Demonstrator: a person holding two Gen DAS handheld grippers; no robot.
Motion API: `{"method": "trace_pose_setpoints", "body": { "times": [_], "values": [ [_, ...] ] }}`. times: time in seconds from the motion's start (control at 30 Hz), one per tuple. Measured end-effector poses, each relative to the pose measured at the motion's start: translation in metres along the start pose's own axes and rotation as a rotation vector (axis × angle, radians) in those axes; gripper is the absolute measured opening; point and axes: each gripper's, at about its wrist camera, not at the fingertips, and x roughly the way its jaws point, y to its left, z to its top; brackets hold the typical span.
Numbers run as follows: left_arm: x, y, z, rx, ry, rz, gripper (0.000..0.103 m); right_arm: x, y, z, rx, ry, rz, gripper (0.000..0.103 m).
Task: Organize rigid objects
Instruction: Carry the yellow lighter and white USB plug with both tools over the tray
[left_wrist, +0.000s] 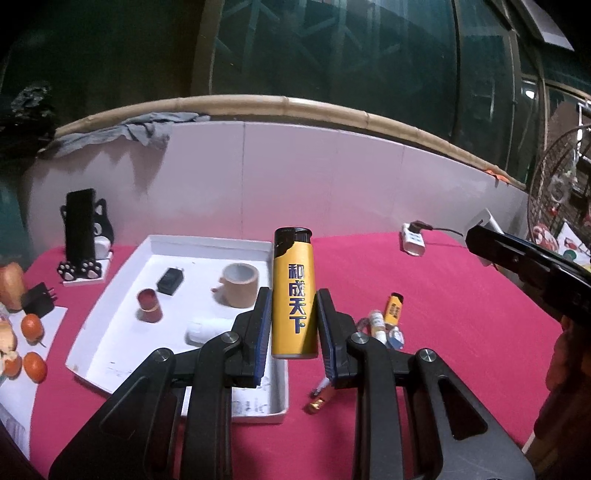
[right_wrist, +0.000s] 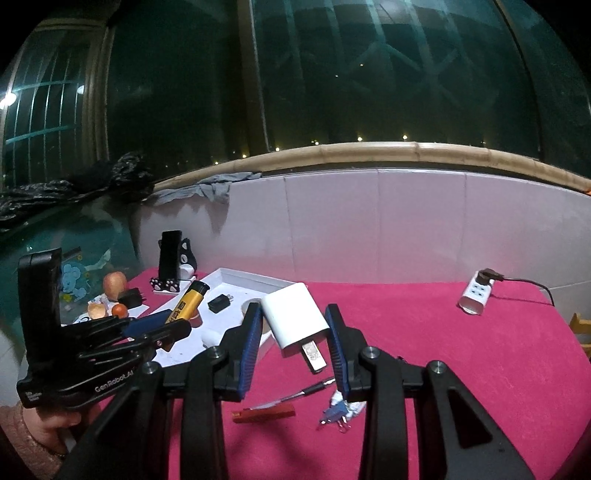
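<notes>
My left gripper is shut on a yellow lighter with a black cap, held upright above the near right corner of the white tray. The same lighter shows in the right wrist view between the left gripper's fingers. My right gripper is shut on a white USB charger, tilted with its metal plug toward me, above the pink cloth. In the tray lie a black charger, a red cup, a tan cup and a white piece.
On the pink cloth lie a second small yellow lighter, small bottles, a red-handled tool and blue clips. A white power strip sits at the back right. A phone stand, oranges and an apple are at the left.
</notes>
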Motion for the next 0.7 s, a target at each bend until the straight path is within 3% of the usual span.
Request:
{"method": "trace_pose_setpoints", "body": {
  "times": [0.7],
  "values": [
    [-0.011, 0.049, -0.005, -0.082, -0.011, 0.052, 0.023, 0.024, 0.038, 0.008, -0.050, 0.041, 0.046, 0.034]
  ]
}}
